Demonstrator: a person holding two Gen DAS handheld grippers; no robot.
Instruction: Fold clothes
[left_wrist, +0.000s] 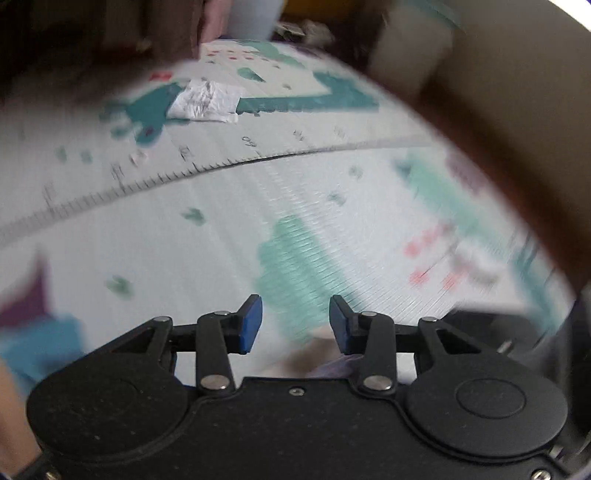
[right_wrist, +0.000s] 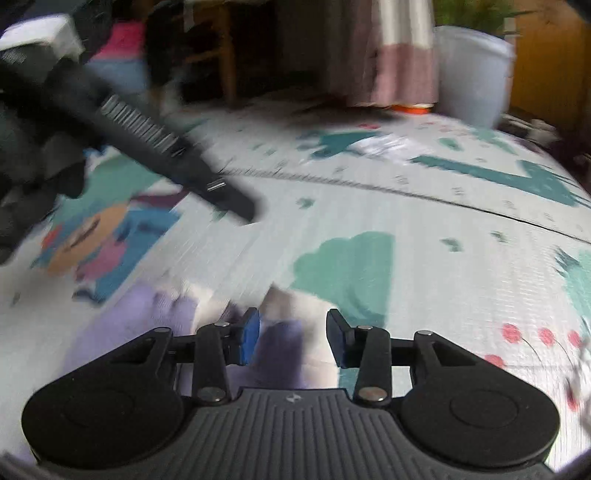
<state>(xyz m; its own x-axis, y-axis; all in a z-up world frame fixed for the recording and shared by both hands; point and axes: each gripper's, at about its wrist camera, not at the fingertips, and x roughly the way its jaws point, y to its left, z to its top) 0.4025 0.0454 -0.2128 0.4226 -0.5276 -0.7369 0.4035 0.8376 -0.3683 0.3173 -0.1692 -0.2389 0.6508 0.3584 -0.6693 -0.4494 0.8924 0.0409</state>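
One play mat (right_wrist: 369, 229) is seen spread over the floor, printed with teal shapes, red dots and a ruler-like scale; it fills most of both views. One white pot (right_wrist: 472, 74) is noted at the mat's far edge, with green foliage showing above its rim. One white crumpled item (left_wrist: 205, 99) is seen lying far off on the mat in the left view; what it is cannot be told.

One lilac-and-white garment (right_wrist: 162, 314) is recorded on the mat, directly beneath and ahead of the right tongs (right_wrist: 291, 338); its outline is blurred.

Two tongs are counted. The right tongs are held open above the garment, with nothing gripped. The left tongs (left_wrist: 295, 323) are likewise held open over the mat, empty. The left unit's dark body (right_wrist: 155, 147) is seen at upper left of the right view.
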